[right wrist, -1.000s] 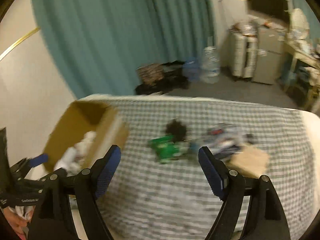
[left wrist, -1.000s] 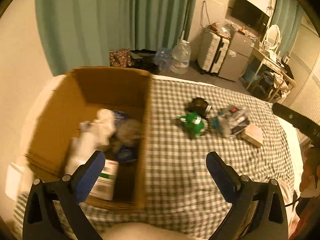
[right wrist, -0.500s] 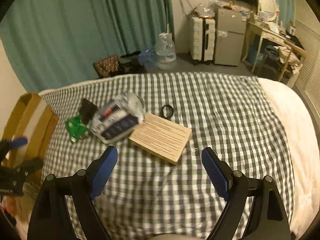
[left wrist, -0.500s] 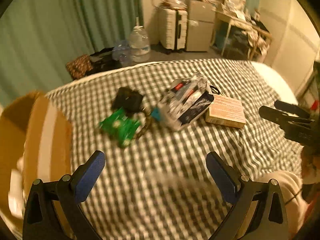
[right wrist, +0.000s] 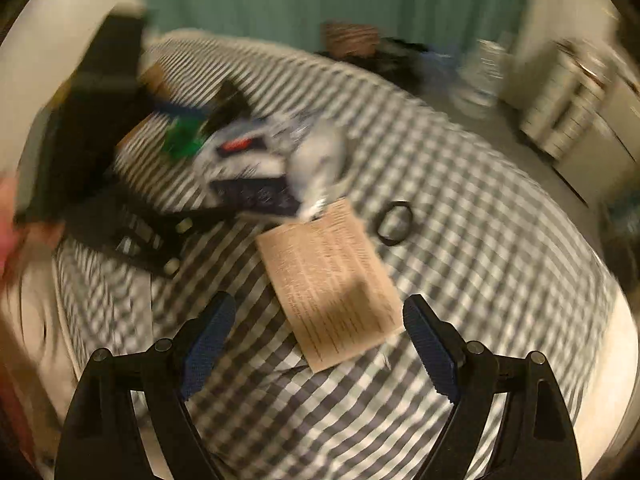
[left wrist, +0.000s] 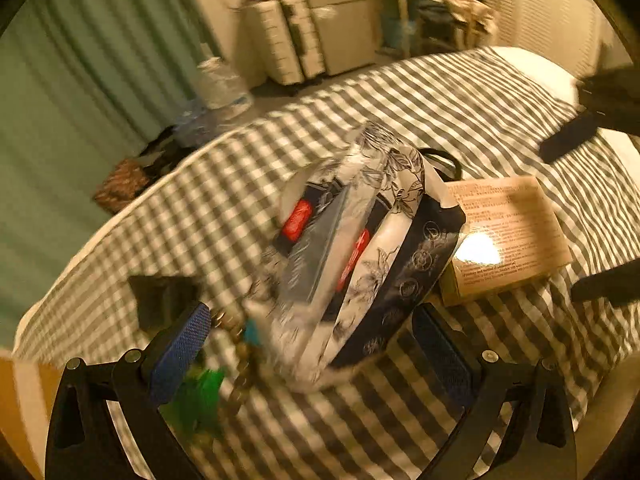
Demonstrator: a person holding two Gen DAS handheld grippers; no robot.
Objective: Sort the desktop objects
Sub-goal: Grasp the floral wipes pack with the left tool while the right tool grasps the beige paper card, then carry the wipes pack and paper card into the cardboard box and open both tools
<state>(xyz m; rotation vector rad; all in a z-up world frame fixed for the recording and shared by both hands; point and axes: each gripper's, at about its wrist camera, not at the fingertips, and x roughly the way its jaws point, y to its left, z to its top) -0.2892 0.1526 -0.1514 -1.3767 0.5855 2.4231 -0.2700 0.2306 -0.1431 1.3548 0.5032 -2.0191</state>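
A clear plastic bag of flower-print packets (left wrist: pixel 360 248) lies on the checked cloth, between the open jaws of my left gripper (left wrist: pixel 312 344), which is just in front of it. A tan cardboard box (left wrist: pixel 504 236) lies to its right. A green packet (left wrist: pixel 200 396), a bead string and a black item (left wrist: pixel 160 300) lie to its left. In the right wrist view my right gripper (right wrist: pixel 320 340) is open and empty, hovering over the near end of the tan box (right wrist: pixel 332 276). The bag (right wrist: pixel 260 168) and the green packet (right wrist: pixel 184 138) lie beyond, with the left gripper beside them.
A black ring (right wrist: pixel 394 222) lies right of the tan box. The cardboard sorting box (left wrist: pixel 12 400) edge shows at far left. Beyond the bed are green curtains, a water jug (left wrist: pixel 220 80), suitcases and a desk.
Both grippers have swung right and come down close to the objects. The left one has closed in on the bag, the right one on the tan box. Both stay open.
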